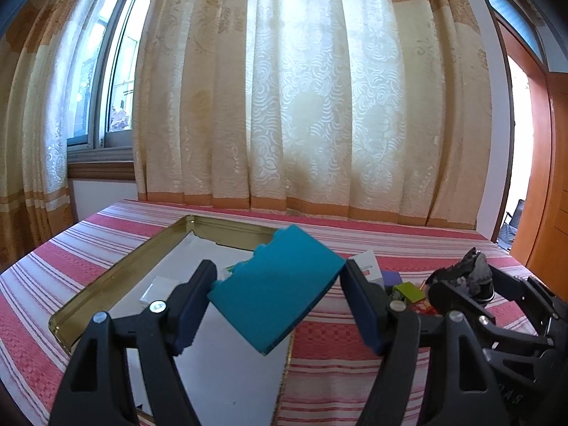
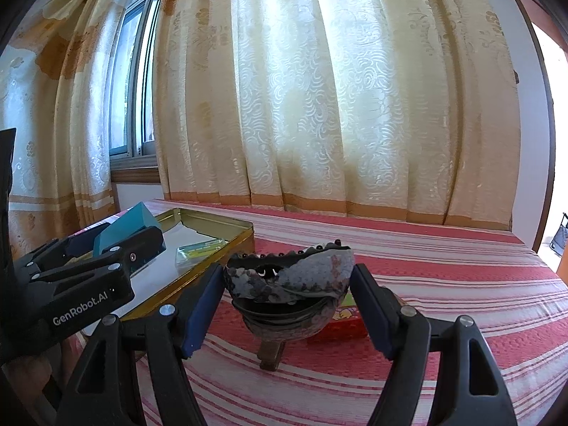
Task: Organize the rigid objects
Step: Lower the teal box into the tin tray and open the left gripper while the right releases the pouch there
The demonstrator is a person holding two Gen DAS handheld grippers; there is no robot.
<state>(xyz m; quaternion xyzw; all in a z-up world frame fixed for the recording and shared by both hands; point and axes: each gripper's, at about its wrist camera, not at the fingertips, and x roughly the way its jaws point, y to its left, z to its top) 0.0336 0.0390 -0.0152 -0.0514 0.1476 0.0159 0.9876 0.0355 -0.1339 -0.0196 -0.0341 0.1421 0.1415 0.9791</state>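
Observation:
A teal block (image 1: 280,287) with a notched far edge hangs tilted over the gold tin tray (image 1: 117,273). My left gripper (image 1: 278,273) is shut on it, pads pressing on two opposite corners. The same block (image 2: 124,227) shows at the left of the right wrist view, over the tray (image 2: 220,225). My right gripper (image 2: 287,277) is shut on a dark footed bowl (image 2: 291,284) with a grey patterned, jagged rim. The bowl's foot is close to the striped cloth; whether it touches I cannot tell. In the left wrist view the bowl (image 1: 468,269) appears at far right.
A white sheet lines the tray, and a small clear case (image 2: 198,252) lies on it. On the red striped cloth (image 2: 443,284) lie a red box (image 2: 340,323), a yellow-green piece (image 1: 408,291), a purple piece (image 1: 392,278) and a white card (image 1: 365,262). Curtains hang behind the far edge.

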